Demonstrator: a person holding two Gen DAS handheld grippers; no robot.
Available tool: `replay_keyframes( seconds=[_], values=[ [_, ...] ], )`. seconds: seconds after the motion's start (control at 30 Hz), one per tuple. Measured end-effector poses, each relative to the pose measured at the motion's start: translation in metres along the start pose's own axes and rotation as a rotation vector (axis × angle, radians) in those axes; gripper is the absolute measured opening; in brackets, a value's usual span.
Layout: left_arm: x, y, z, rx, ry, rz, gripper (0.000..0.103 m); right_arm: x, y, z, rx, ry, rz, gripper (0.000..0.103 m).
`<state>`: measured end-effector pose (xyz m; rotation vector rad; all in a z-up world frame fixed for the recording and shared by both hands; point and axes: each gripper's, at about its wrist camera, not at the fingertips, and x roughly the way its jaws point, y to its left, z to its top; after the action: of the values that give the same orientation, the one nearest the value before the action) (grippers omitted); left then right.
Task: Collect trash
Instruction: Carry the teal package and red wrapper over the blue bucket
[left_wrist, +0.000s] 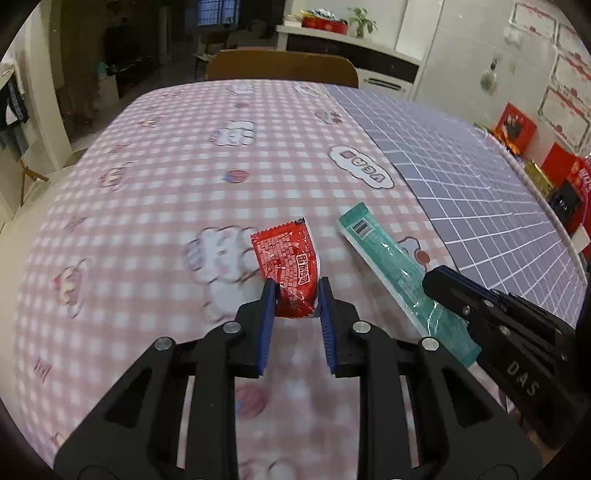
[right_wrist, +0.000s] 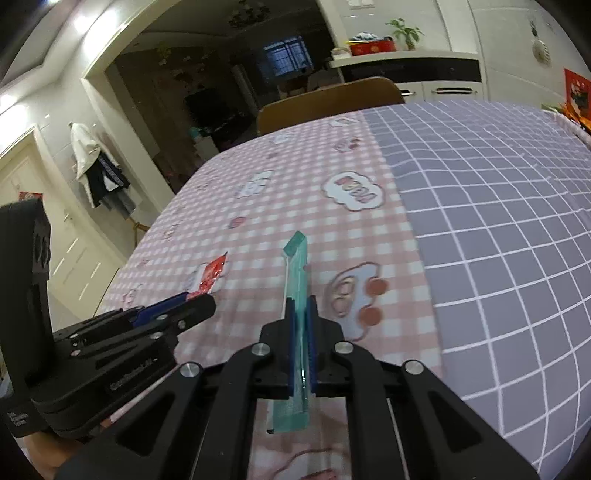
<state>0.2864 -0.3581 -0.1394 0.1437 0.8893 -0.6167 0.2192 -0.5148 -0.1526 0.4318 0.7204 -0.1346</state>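
On the left, the left tool (left_wrist: 297, 291) has its blue pads (left_wrist: 267, 314) close together on both sides of a red snack wrapper (left_wrist: 290, 269); the pads seem to press the lower part of the wrapper, and its upper part stands up above the pink checked cloth (left_wrist: 166, 177) of the surface (left_wrist: 110, 332). The picture is a little blurred there, so I cannot say if the wrapper is lifted or touches the cloth; in the right wrist view the same wrapper shows only as a small red piece (right_wrist: 212, 275) in front of the left tool's tip (right_wrist: 192, 299).

More to the right lies the teal package (left_wrist: 384, 258), long and flat, with a barcode at its far end; the right tool (right_wrist: 301, 314) is closed on it, its narrow jaws gripping the package on its thin edges, so that the package (right_wrist: 297, 280) points forward between the fingers and its near end hangs out behind the pads. In the left wrist view the right tool (left_wrist: 443, 288) comes from the right side and covers the near part of the package.

Farther right, the cloth changes to a grey one with white grid lines (right_wrist: 498, 221); behind the surface stands a brown chair back (left_wrist: 280, 68).
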Motion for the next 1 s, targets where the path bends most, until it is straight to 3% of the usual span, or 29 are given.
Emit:
replay_keyframes(
  seconds=[0.37, 0.73, 1.0],
  values=[
    [-0.085, 0.086, -0.05, -0.128, -0.08, 0.08, 0.023, 0.0, 0.104, -0.027, -0.112, 0.042, 0.122, 0.006],
    [-0.17, 0.231, -0.136, -0.353, -0.136, 0.216, 0.023, 0.021, 0.273, -0.078, -0.31, 0.145, 0.318, 0.006],
    [-0.216, 0.349, -0.222, -0.563, -0.154, 0.351, 0.023, 0.056, 0.417, -0.147, -0.47, 0.277, 0.445, 0.006]
  ],
)
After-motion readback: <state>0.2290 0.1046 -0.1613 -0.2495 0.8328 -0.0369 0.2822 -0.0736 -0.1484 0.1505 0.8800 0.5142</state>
